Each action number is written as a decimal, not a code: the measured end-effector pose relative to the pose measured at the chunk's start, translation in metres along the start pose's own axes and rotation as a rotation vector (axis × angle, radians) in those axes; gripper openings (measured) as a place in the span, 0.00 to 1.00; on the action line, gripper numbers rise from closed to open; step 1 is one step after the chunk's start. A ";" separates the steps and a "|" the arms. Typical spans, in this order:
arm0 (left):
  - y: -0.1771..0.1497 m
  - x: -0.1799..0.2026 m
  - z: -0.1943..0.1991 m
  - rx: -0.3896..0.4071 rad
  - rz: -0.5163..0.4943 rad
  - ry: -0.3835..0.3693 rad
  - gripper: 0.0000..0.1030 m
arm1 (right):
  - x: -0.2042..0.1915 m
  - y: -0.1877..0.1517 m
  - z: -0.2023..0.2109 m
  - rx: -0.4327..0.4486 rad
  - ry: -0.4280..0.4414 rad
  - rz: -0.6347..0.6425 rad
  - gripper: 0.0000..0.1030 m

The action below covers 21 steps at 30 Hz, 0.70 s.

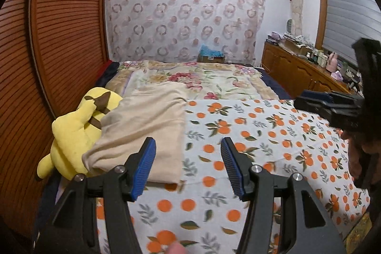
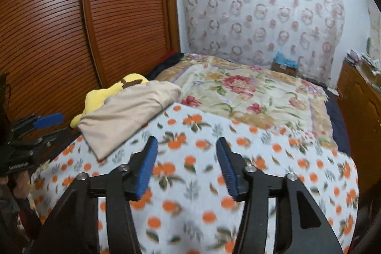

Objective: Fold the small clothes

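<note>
Orange-print bedspread (image 1: 262,135) beside louvred wooden wardrobe (image 1: 59,39)

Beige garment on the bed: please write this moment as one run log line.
beige garment: folded, on orange-print sheet, against yellow plush toy | left claw: open, empty | right claw: open, empty

The folded beige garment (image 1: 145,125) hides part of the yellow plush toy (image 1: 73,135), dresser clutter (image 1: 316,51) (far right) is too small to identify, and the right-wrist bedsheet (image 2: 190,194) blurs.
</note>
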<state>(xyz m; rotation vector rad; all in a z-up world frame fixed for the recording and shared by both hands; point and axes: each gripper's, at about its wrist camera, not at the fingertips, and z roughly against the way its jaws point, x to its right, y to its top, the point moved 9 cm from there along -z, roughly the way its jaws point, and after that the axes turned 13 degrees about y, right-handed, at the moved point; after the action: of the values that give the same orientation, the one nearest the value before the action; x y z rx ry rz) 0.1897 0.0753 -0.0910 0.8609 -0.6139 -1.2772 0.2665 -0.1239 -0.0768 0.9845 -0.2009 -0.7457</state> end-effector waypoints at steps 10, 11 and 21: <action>-0.006 0.056 0.030 0.032 -0.046 -0.060 0.54 | 0.014 -0.053 0.078 0.065 -0.148 -0.089 0.65; -0.005 0.060 0.033 0.033 -0.048 -0.059 0.54 | 0.016 -0.055 0.087 0.075 -0.169 -0.095 0.65; 0.018 0.086 0.065 0.089 -0.044 -0.082 0.55 | 0.021 -0.050 0.158 0.199 -0.270 -0.117 0.65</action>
<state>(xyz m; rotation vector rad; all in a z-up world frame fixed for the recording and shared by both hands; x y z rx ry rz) 0.1656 -0.0213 -0.0455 0.9031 -0.7249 -1.3383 0.1836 -0.2619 -0.0334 1.0886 -0.4623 -0.9805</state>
